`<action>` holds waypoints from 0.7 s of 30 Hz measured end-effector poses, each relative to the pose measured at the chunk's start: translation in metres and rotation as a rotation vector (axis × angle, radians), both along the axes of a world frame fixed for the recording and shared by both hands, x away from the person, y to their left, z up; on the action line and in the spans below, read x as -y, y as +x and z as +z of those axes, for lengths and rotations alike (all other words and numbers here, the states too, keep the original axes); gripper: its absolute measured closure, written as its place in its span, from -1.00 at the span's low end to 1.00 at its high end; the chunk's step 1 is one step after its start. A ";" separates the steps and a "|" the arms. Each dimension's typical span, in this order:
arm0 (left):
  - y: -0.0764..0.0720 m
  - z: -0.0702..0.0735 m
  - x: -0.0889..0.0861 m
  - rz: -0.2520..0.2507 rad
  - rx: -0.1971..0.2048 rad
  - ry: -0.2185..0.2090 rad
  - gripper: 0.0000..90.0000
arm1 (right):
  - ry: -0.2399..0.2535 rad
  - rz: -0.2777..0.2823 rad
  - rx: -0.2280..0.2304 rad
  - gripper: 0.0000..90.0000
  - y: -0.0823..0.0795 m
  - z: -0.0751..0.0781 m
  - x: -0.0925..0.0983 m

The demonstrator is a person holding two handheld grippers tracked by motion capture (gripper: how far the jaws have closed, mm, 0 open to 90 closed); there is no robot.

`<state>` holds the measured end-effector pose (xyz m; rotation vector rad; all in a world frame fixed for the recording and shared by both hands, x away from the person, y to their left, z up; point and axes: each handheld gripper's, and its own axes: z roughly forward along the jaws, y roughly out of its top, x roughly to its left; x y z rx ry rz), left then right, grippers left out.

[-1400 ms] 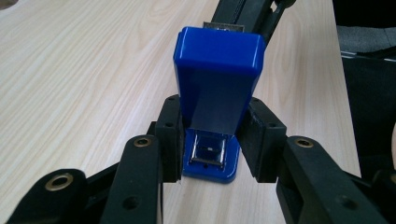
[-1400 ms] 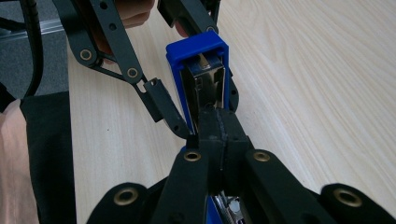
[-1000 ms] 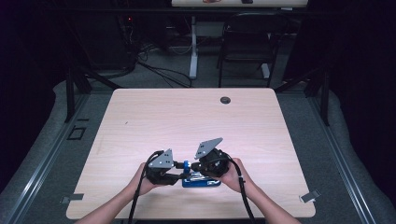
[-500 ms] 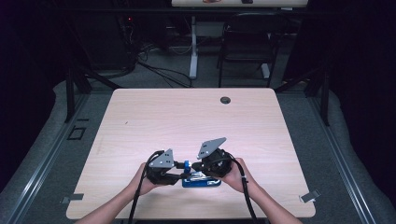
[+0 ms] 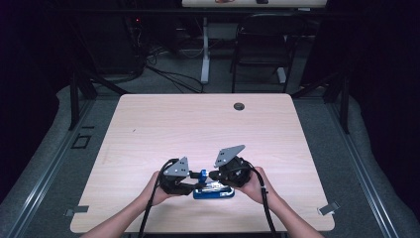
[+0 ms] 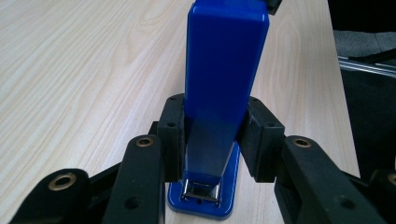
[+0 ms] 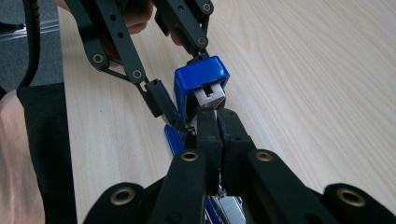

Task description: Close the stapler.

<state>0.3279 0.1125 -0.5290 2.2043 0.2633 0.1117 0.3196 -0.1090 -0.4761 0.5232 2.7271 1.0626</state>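
Note:
A blue stapler (image 5: 214,192) lies near the table's front edge with its blue top arm (image 6: 224,60) swung up off the base (image 6: 205,207). My left gripper (image 6: 217,135) is shut on that arm close to the hinge, one pad on each side. In the high view the left gripper (image 5: 193,186) comes in from the left and the right gripper (image 5: 211,175) from the right. My right gripper (image 7: 215,122) has its jaws together, tips right at the metal insert (image 7: 208,98) in the raised arm's free end. Whether they pinch anything I cannot tell.
The light wooden table (image 5: 198,124) has a dark cable hole (image 5: 239,106) near its far edge. Both hands work close to the front edge. A chair (image 5: 265,39) and cables stand on the floor beyond the table.
The right gripper has shifted slightly to the right. The left gripper has kept still on the stapler's arm.

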 end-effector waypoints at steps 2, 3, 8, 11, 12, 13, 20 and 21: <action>0.000 -0.001 0.003 -0.006 0.007 0.003 0.43 | -0.007 -0.007 0.004 0.97 0.000 -0.001 0.002; 0.001 -0.001 0.004 -0.006 0.007 0.001 0.42 | -0.011 -0.008 0.001 0.97 0.000 -0.001 0.003; 0.001 -0.003 0.009 -0.011 0.014 0.010 0.42 | -0.022 -0.027 -0.005 0.97 -0.001 -0.004 0.012; 0.001 -0.004 0.013 -0.010 0.013 0.012 0.42 | -0.027 -0.029 -0.006 0.97 -0.002 -0.007 0.015; 0.001 -0.004 0.013 -0.010 0.013 0.012 0.42 | -0.027 -0.029 -0.006 0.97 -0.002 -0.007 0.015; 0.001 -0.005 0.015 -0.007 0.018 0.013 0.42 | -0.032 -0.030 -0.011 0.97 -0.003 -0.008 0.017; 0.001 -0.007 0.019 -0.012 0.023 0.018 0.42 | -0.036 -0.048 -0.018 0.97 -0.001 -0.013 0.023; 0.002 -0.007 0.020 -0.017 0.024 0.023 0.43 | -0.034 -0.049 -0.018 0.97 -0.001 -0.014 0.024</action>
